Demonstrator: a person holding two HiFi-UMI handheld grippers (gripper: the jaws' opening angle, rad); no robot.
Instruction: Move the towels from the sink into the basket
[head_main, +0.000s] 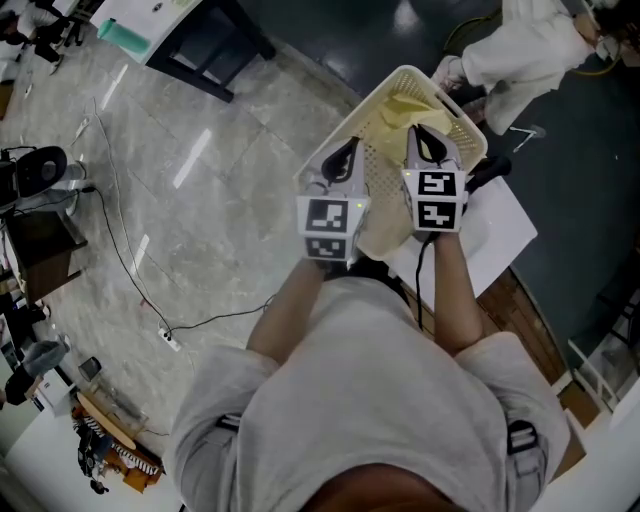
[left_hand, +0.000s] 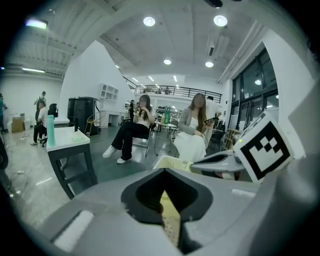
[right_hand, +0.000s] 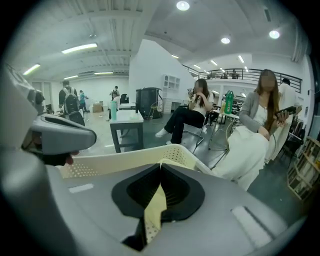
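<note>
Where the person leans over the basket (head_main: 462, 122), the left gripper (head_main: 346, 152) has its jaws shut tight, and a thin strip of the yellow towel (head_main: 400, 100) shows pinched between them. The right gripper (head_main: 425, 136) is just beside it. Its jaws are shut on the same towel, with a little yellow fold poking out at the tips. Both grippers point down into the basket, side by side. Each one has a marker cube (head_main: 328, 228), white with black squares, at its back end near the hand. The rest of the towel lies crumpled at the far end of the basket, close to the far wall. The basket is pale cream and has lots of small holes in its walls and its floor. A white sheet (head_main: 500, 225) lies just beside the basket's near right corner. On the left of the basket the floor (head_main: 230, 200) is pale and shiny, and a thin black cable (head_main: 125, 262) runs across it. On the right the floor is dark. Well past the basket stands a dark table (right_hand: 125, 131) with a pale top. More people sit on chairs there, and a seated person in a white skirt (right_hand: 250, 145) is the nearest to the basket.
</note>
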